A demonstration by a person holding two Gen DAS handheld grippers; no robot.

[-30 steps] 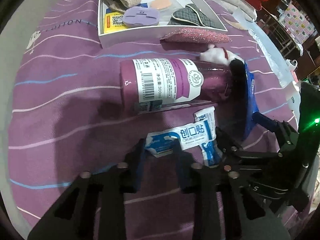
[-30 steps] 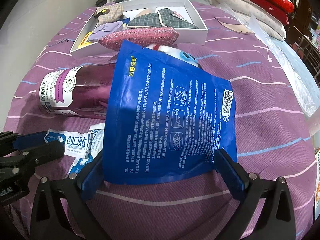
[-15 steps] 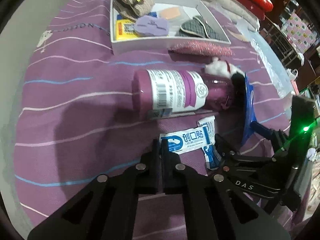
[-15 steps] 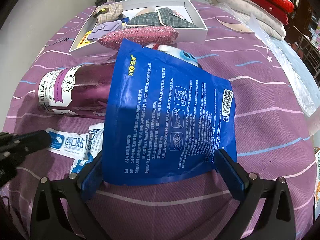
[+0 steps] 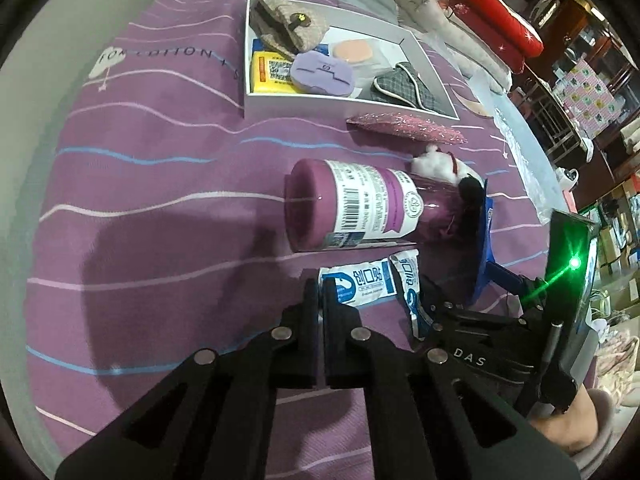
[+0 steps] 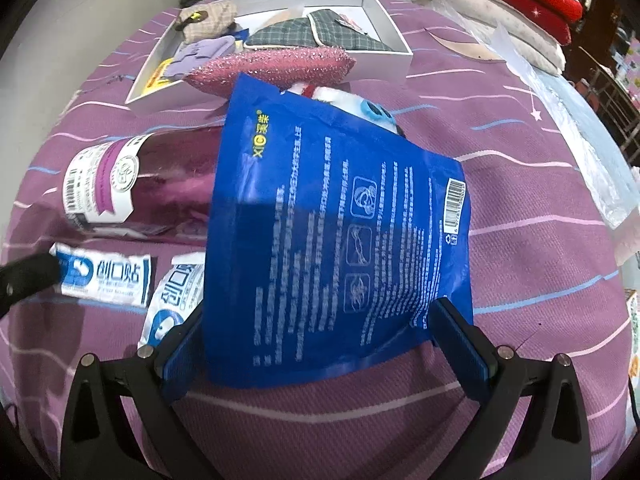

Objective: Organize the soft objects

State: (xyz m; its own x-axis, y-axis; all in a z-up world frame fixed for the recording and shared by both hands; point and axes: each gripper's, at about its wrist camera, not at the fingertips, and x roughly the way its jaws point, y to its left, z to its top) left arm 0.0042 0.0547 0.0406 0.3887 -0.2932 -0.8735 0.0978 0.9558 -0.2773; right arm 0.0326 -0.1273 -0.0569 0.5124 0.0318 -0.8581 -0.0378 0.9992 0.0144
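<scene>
My left gripper [image 5: 321, 289] is shut on the left end of a white and blue plaster packet [image 5: 362, 283] that lies on the purple striped cover; in the right wrist view its black finger [image 6: 34, 274] overlaps that packet [image 6: 104, 276]. A second packet [image 6: 176, 292] lies just to the right, a gap between them. My right gripper [image 6: 316, 312] holds a large blue pouch [image 6: 336, 220] upright by its lower edge, one pad at each side. From the left wrist the pouch [image 5: 483, 236] shows edge-on.
A purple bottle [image 5: 352, 208] lies on its side behind the packets. A white plush toy [image 5: 436, 162] and a pink glitter pouch [image 5: 404, 130] lie beyond it. The white box [image 5: 332, 103] farther back holds several soft items. A person's hand [image 5: 576, 424] shows at lower right.
The left jaws, open around the packet's end a second ago, have shut on it and pulled it left, away from the second packet. The right gripper and blue pouch have not moved.
</scene>
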